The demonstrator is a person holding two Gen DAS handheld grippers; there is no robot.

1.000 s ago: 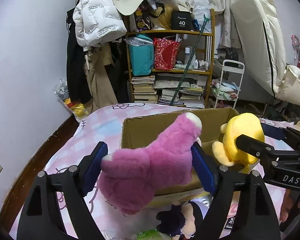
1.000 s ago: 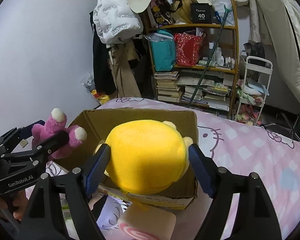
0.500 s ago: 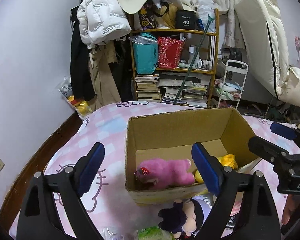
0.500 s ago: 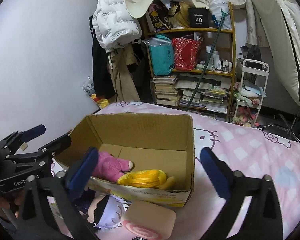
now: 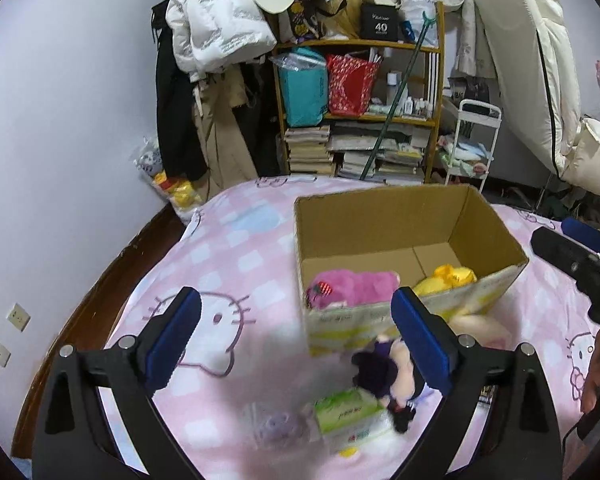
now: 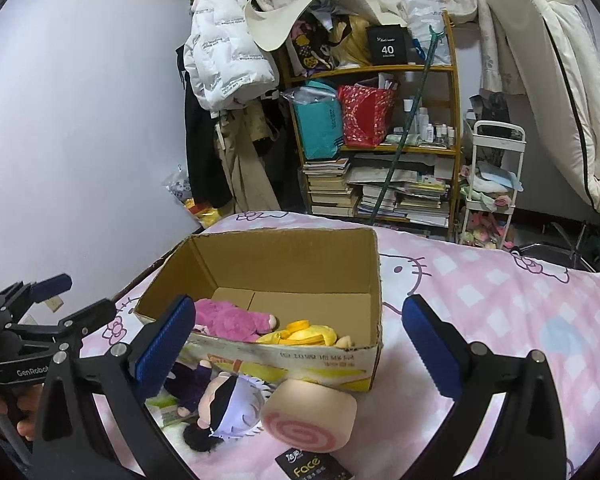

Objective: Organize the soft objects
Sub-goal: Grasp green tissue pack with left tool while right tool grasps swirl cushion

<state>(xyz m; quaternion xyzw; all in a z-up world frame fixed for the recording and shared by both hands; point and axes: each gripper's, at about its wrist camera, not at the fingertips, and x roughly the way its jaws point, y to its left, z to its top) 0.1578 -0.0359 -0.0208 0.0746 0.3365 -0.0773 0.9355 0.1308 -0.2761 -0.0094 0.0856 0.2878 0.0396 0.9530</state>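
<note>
Both tools are released and empty: left gripper [image 5: 296, 336] and right gripper [image 6: 300, 344] are held with jaws spread wide above the bed [image 6: 520, 304], nothing between the pads. Pink plush [image 6: 230, 318] and yellow plush [image 6: 306, 332] are seen lying side by side in the cardboard box [image 6: 296, 254], near its front wall. Doll [image 6: 220, 400] and swirl-faced cushion [image 6: 310, 416] are left outside, touching the box front, likely staged for the next grabs. Green tissue pack [image 5: 346, 414] is seen just beside the doll.
</note>
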